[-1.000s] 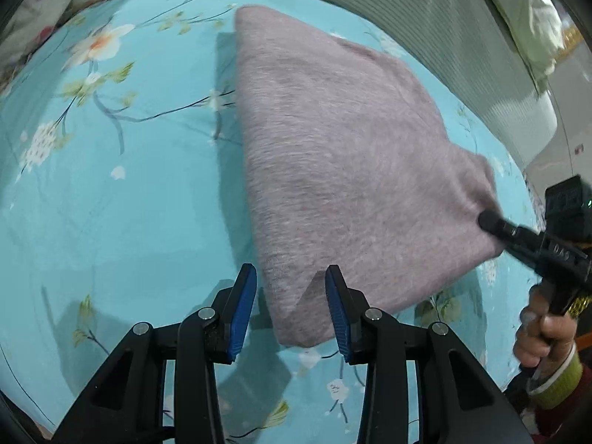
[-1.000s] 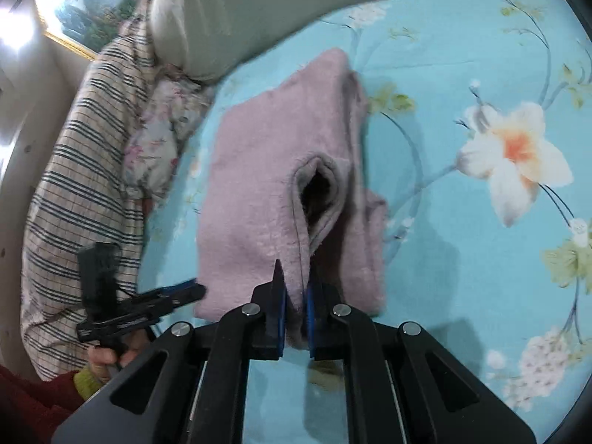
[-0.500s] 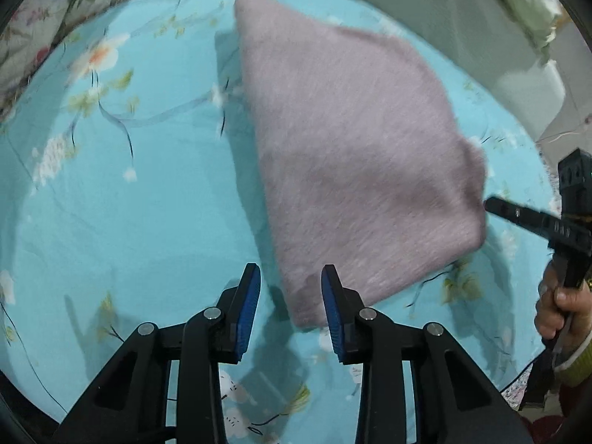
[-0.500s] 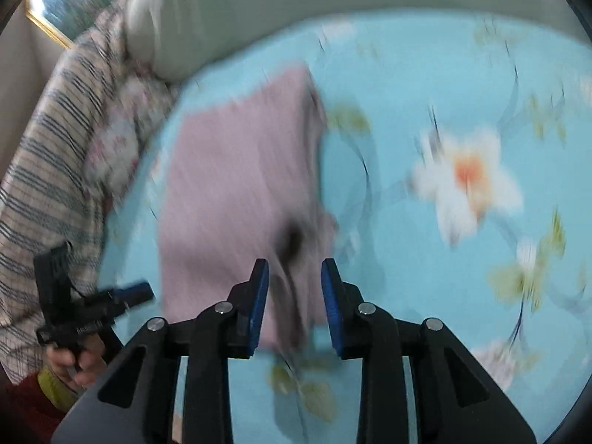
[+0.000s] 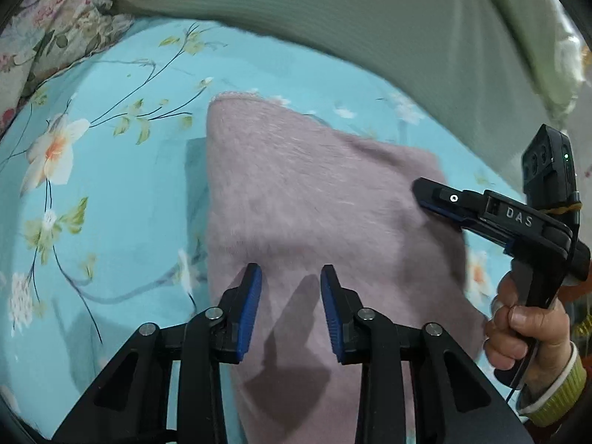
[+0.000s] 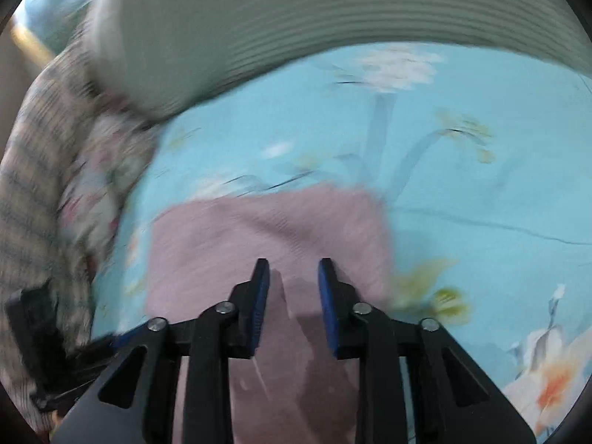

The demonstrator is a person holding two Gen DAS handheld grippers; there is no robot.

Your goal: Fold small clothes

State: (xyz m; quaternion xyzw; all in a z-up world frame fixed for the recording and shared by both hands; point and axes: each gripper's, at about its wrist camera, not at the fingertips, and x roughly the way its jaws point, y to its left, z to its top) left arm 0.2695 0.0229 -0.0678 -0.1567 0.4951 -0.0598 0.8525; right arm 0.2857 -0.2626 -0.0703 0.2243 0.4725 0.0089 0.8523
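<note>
bedsheet [image 5: 122,199]: blue, floral, lay under everything
left gripper [image 5: 290,277]: my jaws spread, empty, over near edge of the garment
pink knit garment [image 5: 314,203]: folded flat on sheet
right gripper [image 6: 293,270]: my jaws spread, empty, above it

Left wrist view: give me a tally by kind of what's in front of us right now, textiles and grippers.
Fuzzy mauve knit garment, folded: 1
Turquoise floral bedsheet: 1
Grey-green ribbed pillow: 1
Floral-print cushion: 1
Grippers, left gripper and right gripper, both open and empty: 2
Total: 6
</note>
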